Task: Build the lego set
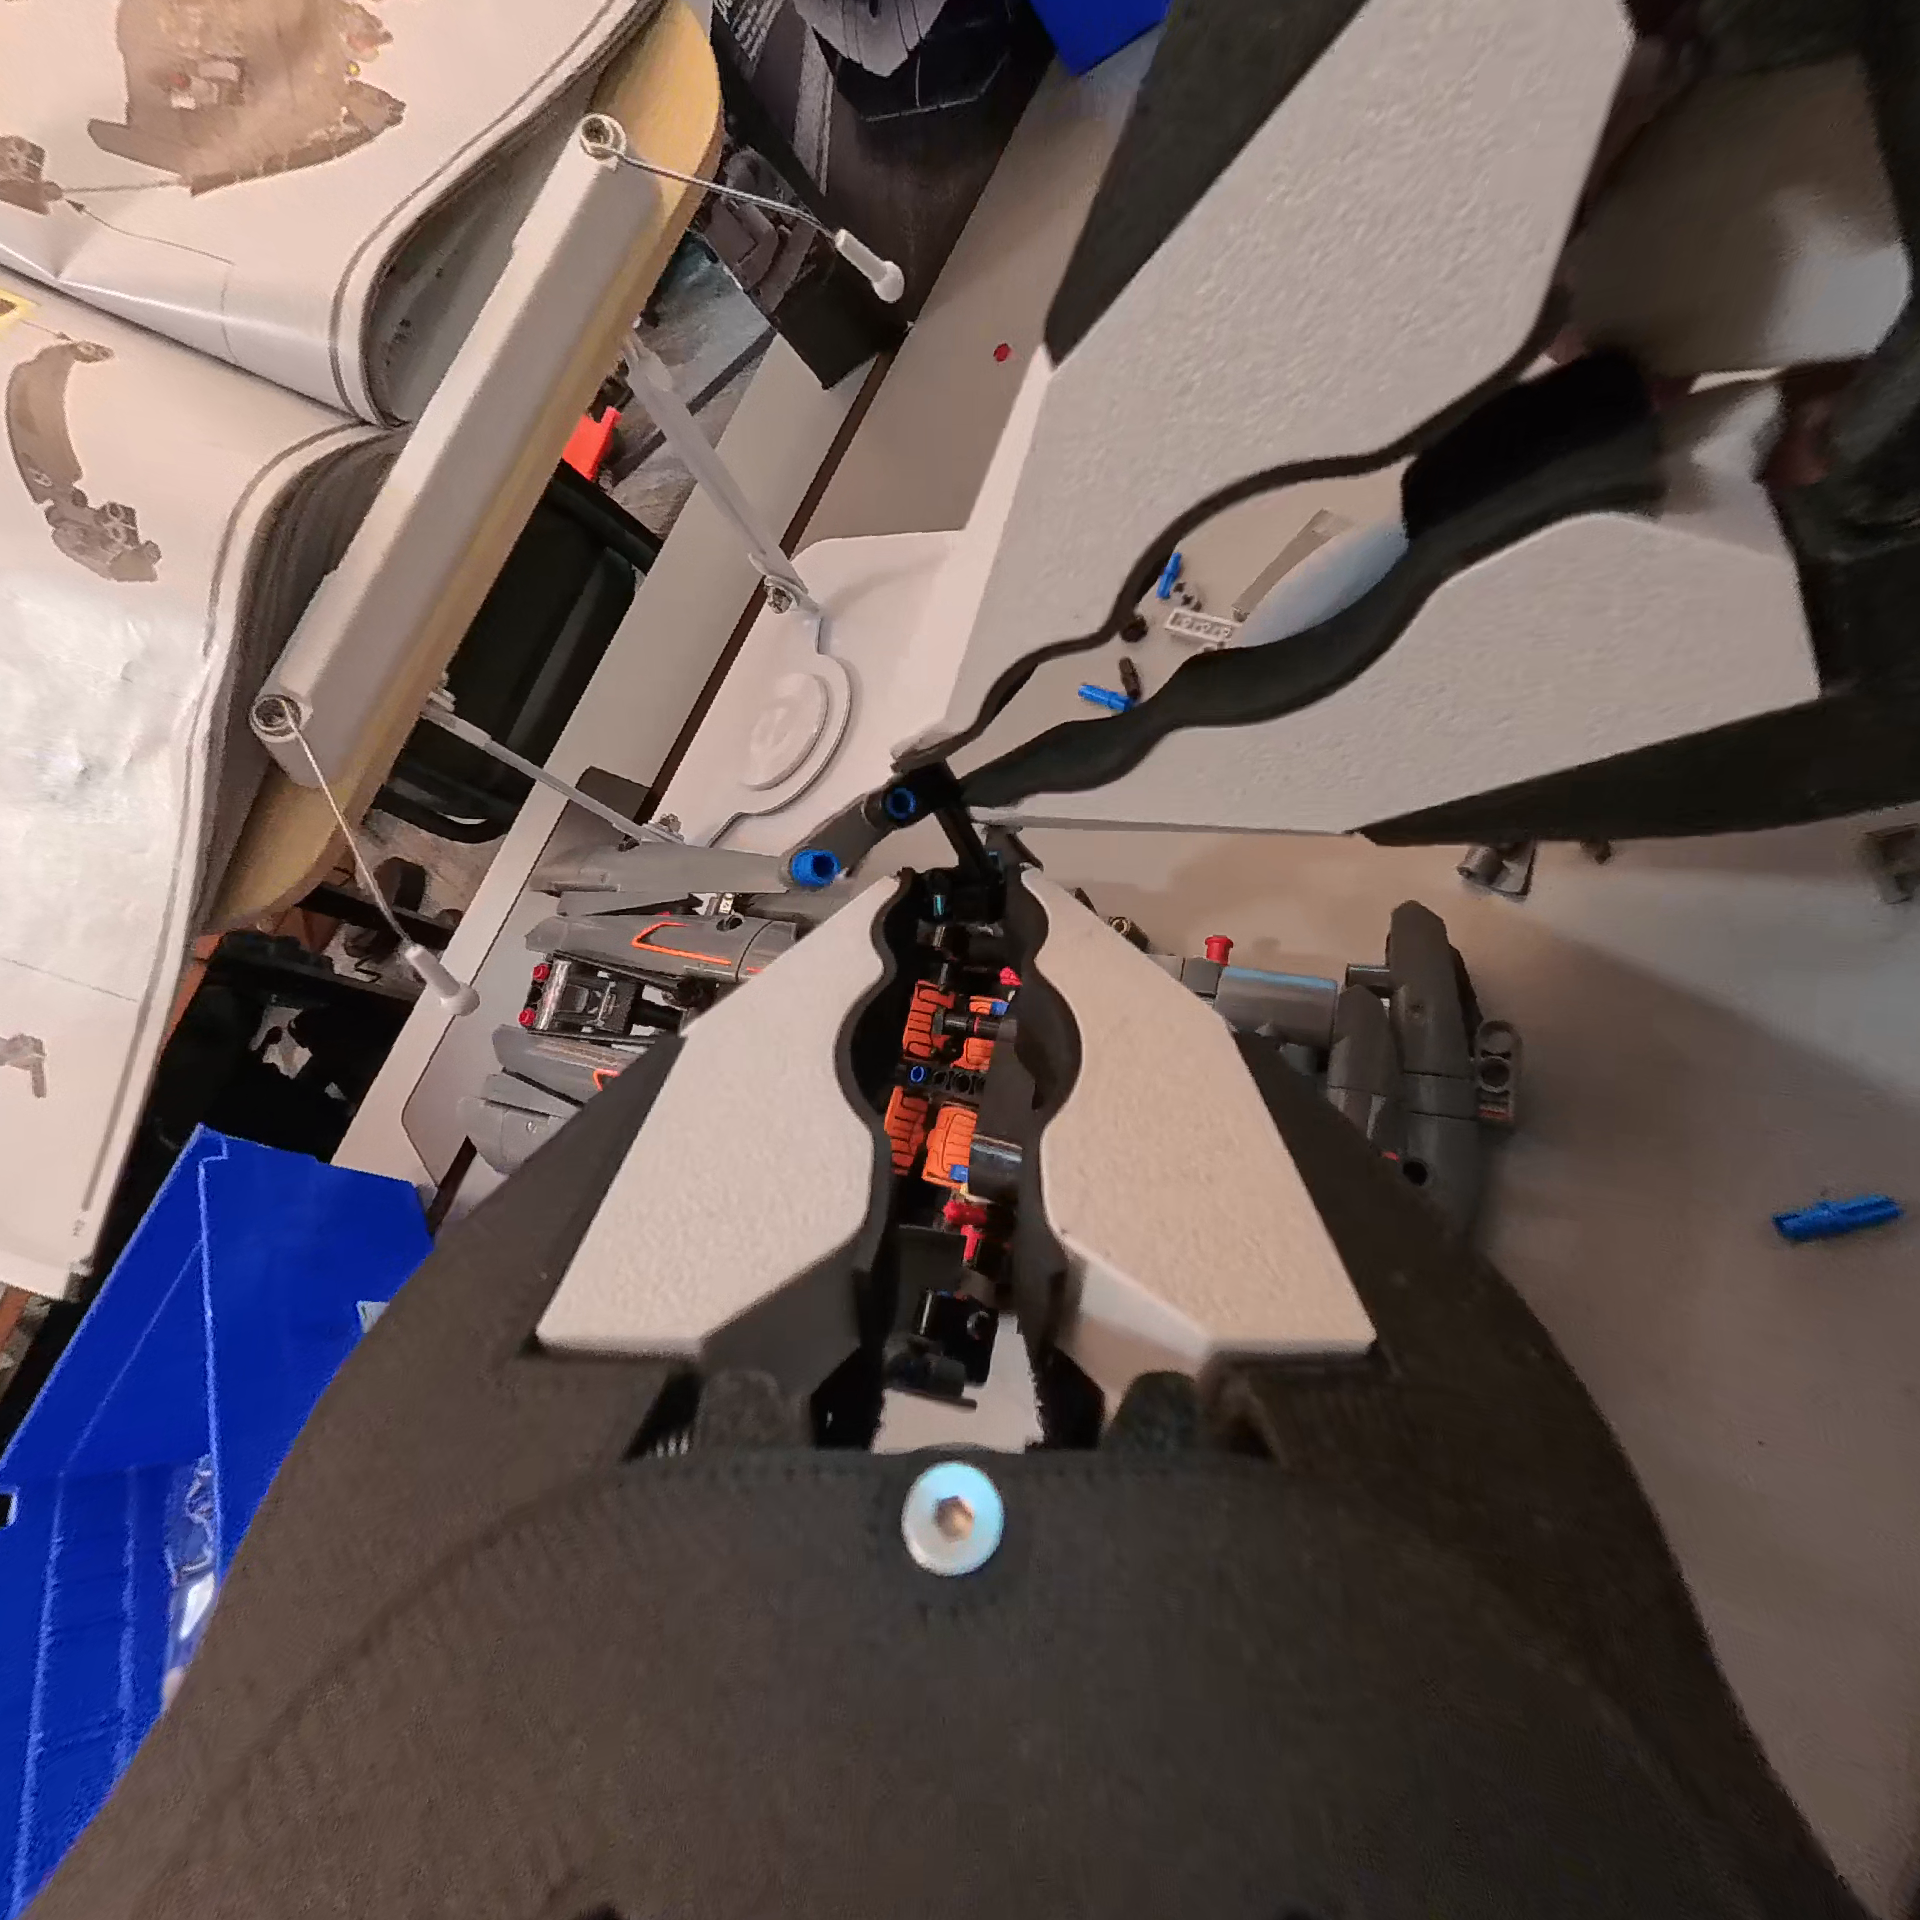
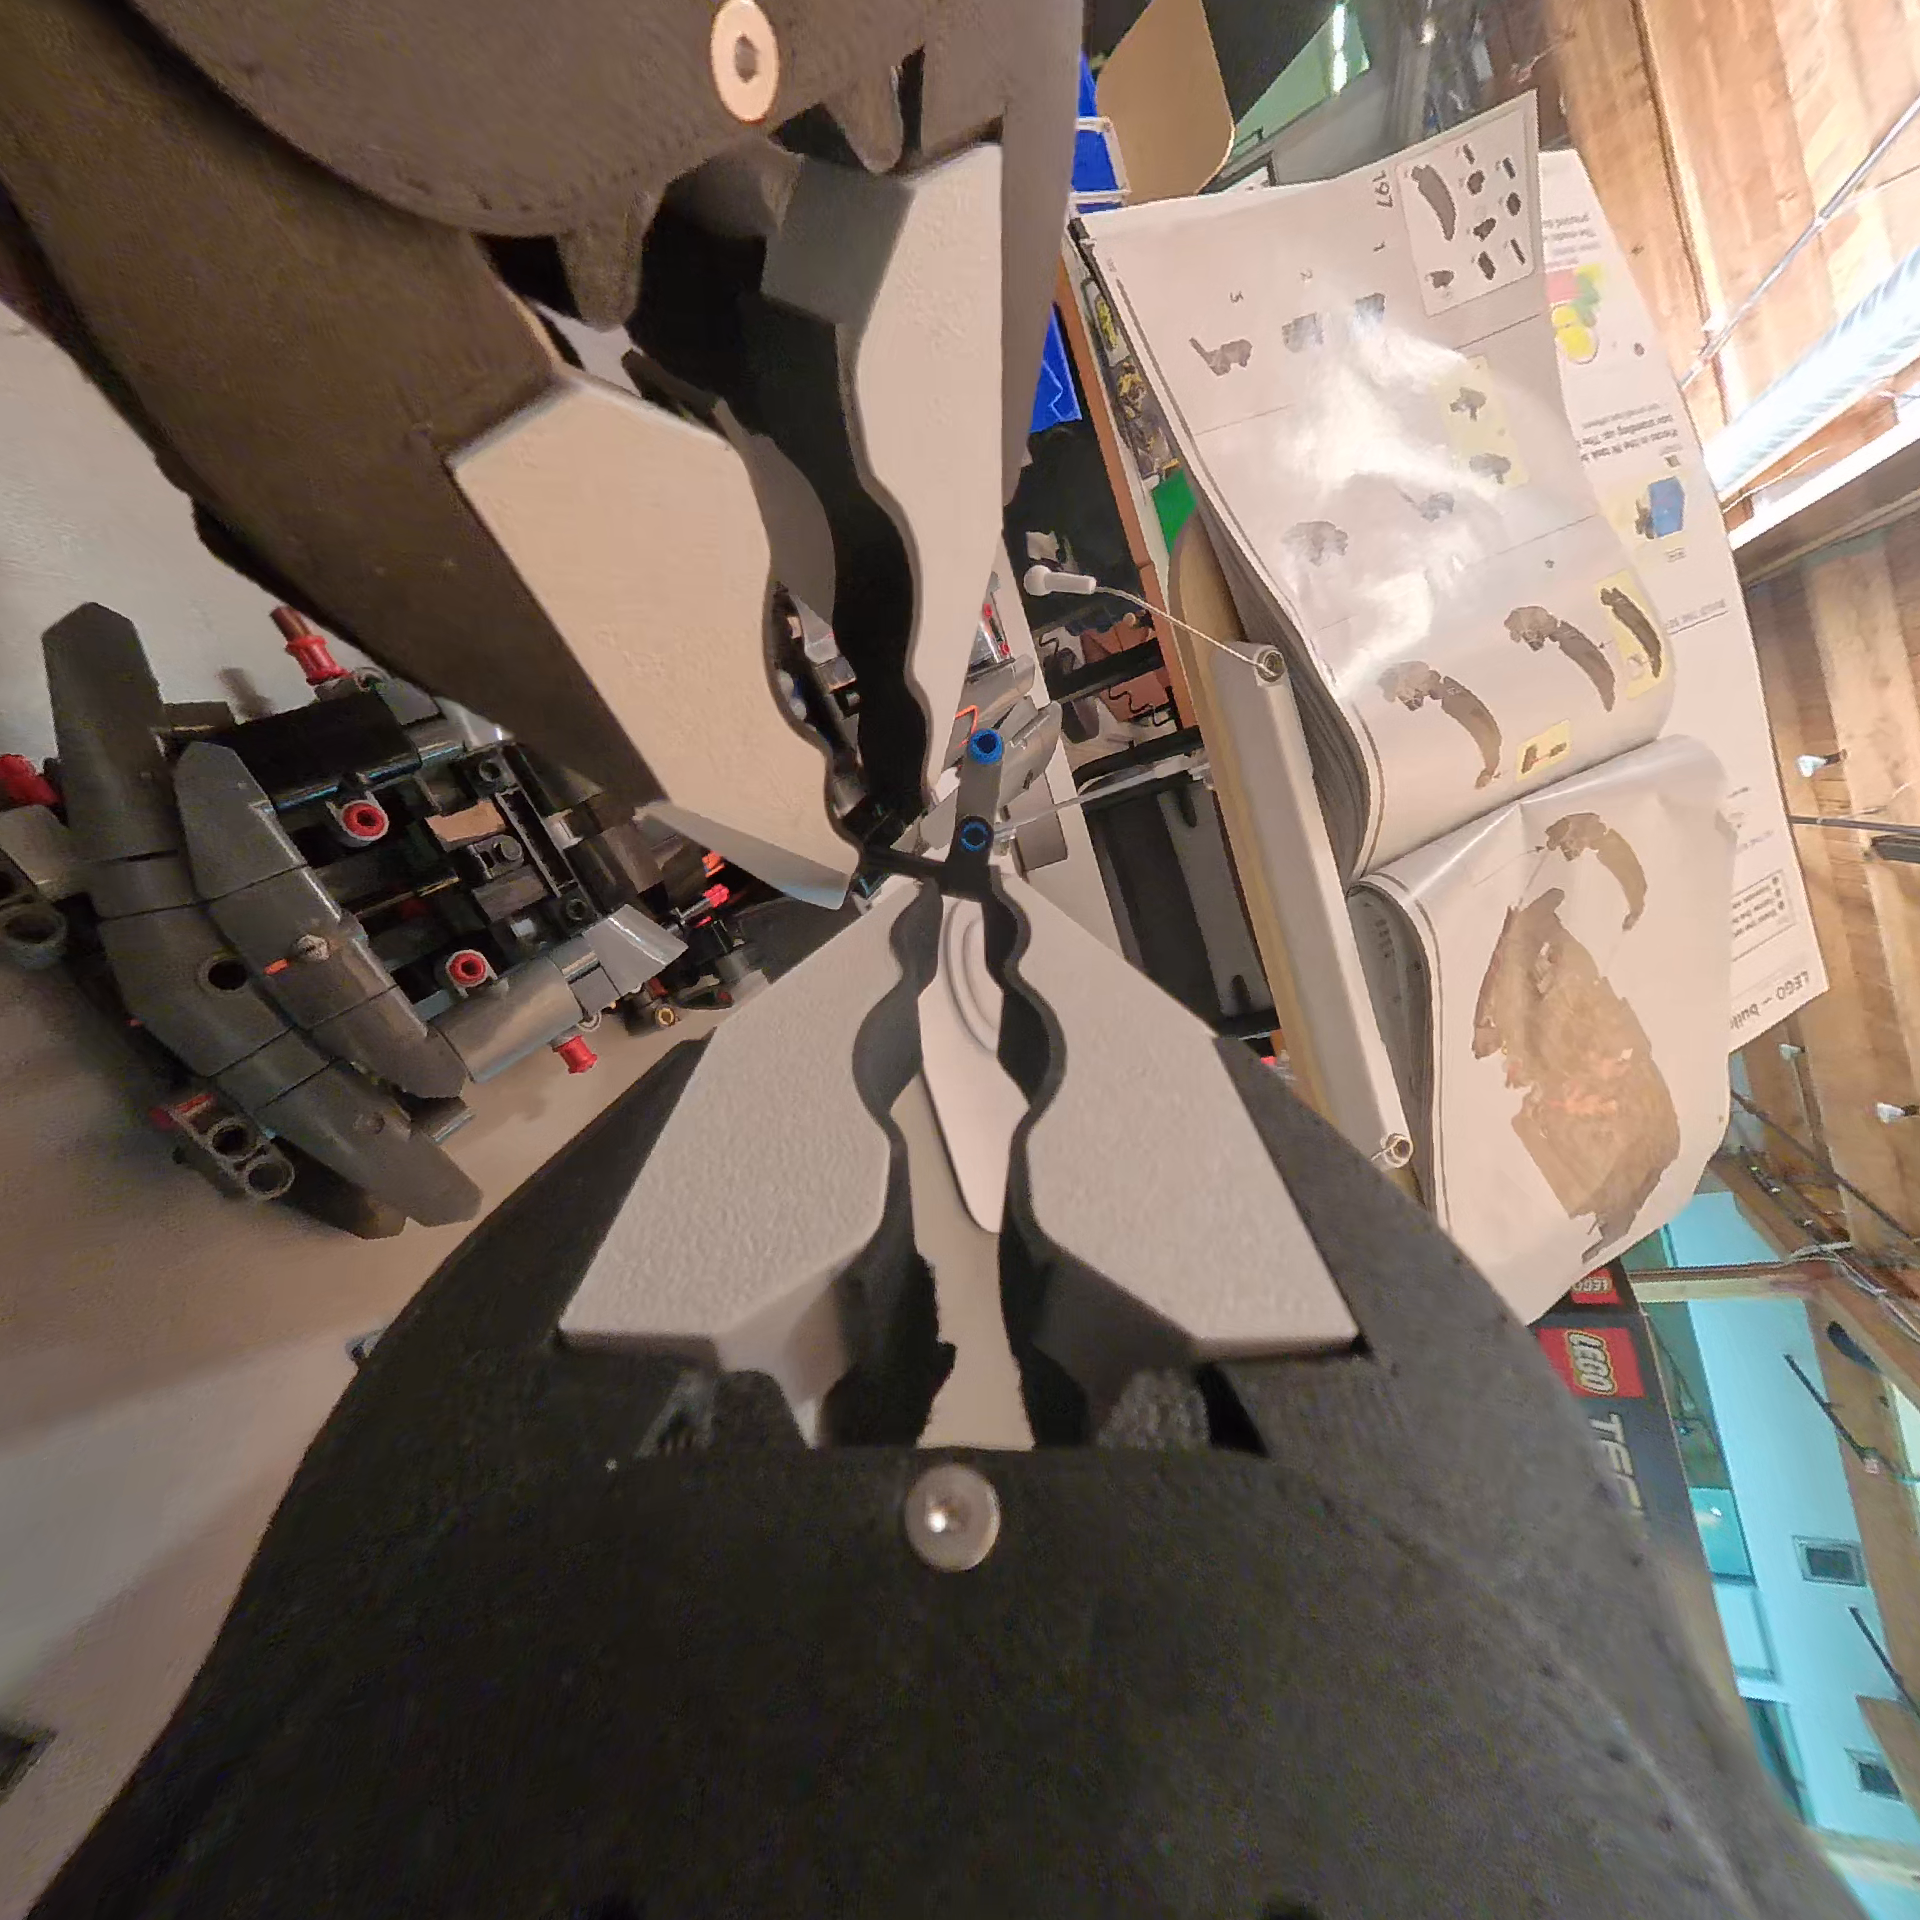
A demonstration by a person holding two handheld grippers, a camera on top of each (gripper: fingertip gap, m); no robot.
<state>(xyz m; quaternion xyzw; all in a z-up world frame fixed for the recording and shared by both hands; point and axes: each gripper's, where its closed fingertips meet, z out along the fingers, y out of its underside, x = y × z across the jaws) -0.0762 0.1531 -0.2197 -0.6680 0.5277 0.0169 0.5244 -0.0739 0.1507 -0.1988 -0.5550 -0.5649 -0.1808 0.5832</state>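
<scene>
My right gripper (image 2: 956, 883) is shut on a short grey beam (image 2: 977, 790) with two blue pins in it. My left gripper (image 1: 961, 883) is shut on a thin black axle piece (image 1: 961, 836) that meets the beam's lower end. The two grippers stand tip to tip above the table. In the left wrist view the right gripper (image 1: 930, 764) comes in from the upper right with the beam (image 1: 852, 831). In the right wrist view the left gripper (image 2: 873, 847) comes in from the upper left with the axle (image 2: 904, 862). The big dark grey model (image 1: 644, 956) with orange parts lies below, and also shows in the right wrist view (image 2: 312, 883).
An open instruction booklet (image 2: 1455, 623) rests on a stand (image 1: 468, 436) behind the work. A blue bin (image 1: 208, 1351) sits beside the table. A loose blue pin (image 1: 1834, 1218) and several small parts (image 1: 1174, 623) lie on the white table. A set box (image 2: 1590, 1361) stands by the booklet. Both grippers' tips are close together, under 4 cm apart.
</scene>
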